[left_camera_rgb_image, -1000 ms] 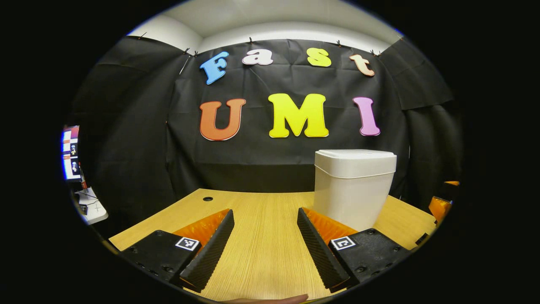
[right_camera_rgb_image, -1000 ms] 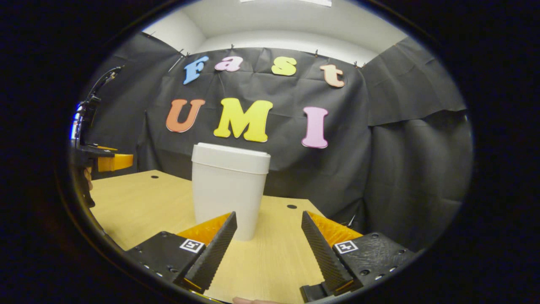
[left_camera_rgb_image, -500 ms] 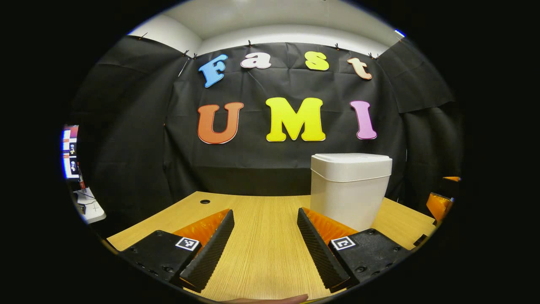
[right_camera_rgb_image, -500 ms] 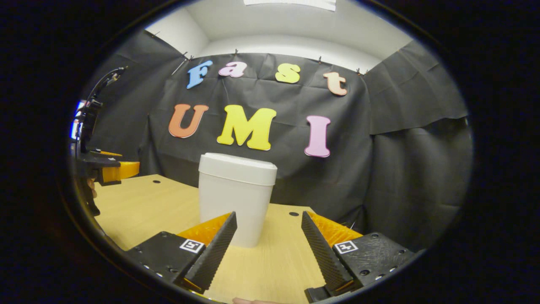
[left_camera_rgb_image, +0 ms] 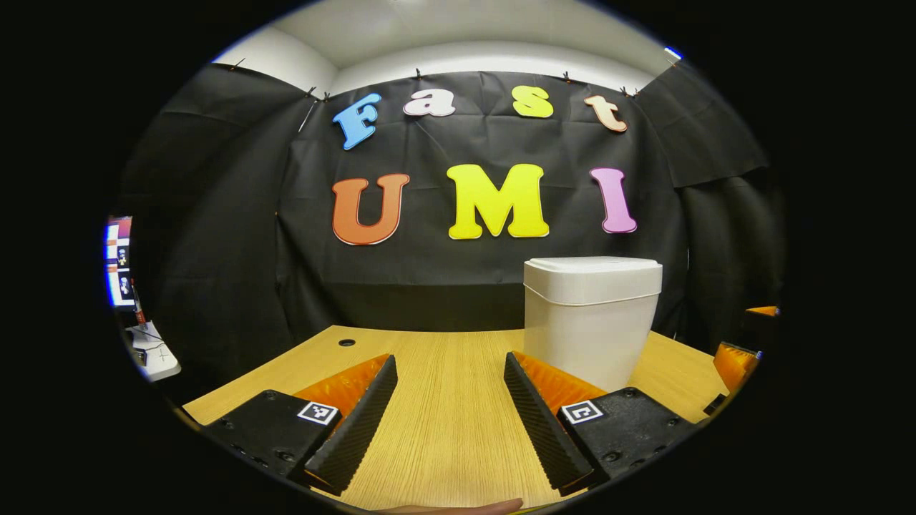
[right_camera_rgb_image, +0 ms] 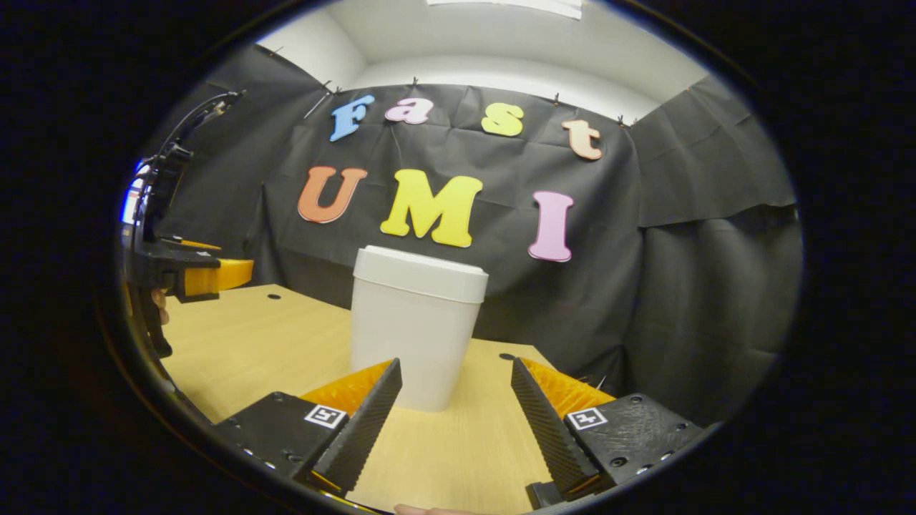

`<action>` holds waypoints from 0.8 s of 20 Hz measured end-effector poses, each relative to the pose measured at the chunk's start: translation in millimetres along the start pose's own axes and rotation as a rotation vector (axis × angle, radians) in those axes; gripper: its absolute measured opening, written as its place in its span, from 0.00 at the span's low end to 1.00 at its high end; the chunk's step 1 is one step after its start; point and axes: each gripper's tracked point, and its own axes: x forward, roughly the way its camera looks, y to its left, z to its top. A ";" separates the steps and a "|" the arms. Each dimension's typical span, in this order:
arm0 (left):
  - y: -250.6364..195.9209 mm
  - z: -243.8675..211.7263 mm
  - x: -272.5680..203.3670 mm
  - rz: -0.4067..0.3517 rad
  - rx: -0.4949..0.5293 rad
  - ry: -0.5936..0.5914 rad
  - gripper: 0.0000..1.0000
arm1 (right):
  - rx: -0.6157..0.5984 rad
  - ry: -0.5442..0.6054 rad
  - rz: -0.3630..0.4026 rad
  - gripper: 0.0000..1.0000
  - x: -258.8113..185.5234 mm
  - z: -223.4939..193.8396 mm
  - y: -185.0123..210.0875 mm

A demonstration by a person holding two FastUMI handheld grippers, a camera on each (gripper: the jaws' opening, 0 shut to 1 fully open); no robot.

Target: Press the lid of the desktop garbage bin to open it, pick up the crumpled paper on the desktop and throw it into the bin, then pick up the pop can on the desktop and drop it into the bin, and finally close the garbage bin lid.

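Observation:
A white garbage bin with its lid down stands on the wooden desk, to the right and beyond my left gripper. That gripper is open, nothing between its fingers. In the right gripper view the bin stands just ahead and slightly left of my right gripper, which is open too and holds nothing. The left gripper shows at the far left of the right gripper view, and the right gripper at the far right edge of the left gripper view.
The desk has a round cable hole at its back left and another behind the bin. Black cloth closes the back and sides. A screen and a small white table sit beyond the desk's left edge.
Both views have shifted slightly: the bin has slid a little left in the left gripper view and right in the right gripper view. Both grippers stay open.

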 end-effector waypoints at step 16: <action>-10.0 9.3 -6.7 -0.015 0.016 -0.040 0.97 | 0.069 0.061 -0.024 0.96 6.0 -18.3 -17.3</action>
